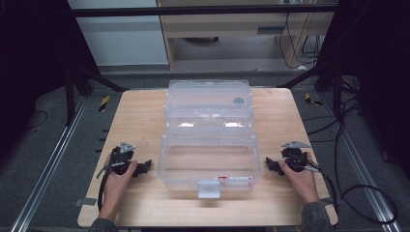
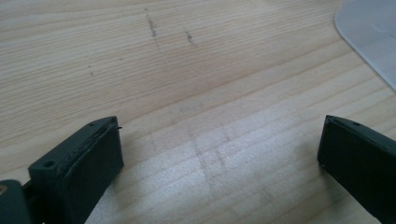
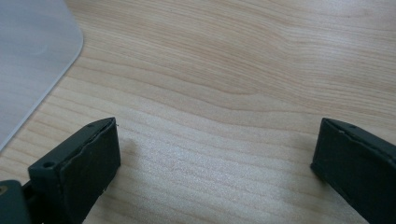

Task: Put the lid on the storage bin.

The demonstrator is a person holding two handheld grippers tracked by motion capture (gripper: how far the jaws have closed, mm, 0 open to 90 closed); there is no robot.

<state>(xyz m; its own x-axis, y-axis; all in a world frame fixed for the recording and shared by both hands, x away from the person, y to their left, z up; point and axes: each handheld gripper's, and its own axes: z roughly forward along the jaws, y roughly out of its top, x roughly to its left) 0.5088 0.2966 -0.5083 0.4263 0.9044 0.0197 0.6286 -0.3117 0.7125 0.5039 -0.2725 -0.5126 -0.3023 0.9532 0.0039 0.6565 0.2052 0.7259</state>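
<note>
Clear plastic box [image 1: 209, 145], rounded at its corners, stands between both grippers on pale grained wood table [image 1: 140, 116]. Left gripper [image 1: 145, 166] and right gripper [image 1: 270, 165] gape wide, black jaws holding nothing.

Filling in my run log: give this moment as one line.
left gripper: open, empty | right gripper: open, empty | clear plastic box: lid open, centred on table, untouched

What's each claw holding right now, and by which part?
Nothing. Left claw and right claw are both open over bare table, either side of the clear plastic box, not touching it.
</note>
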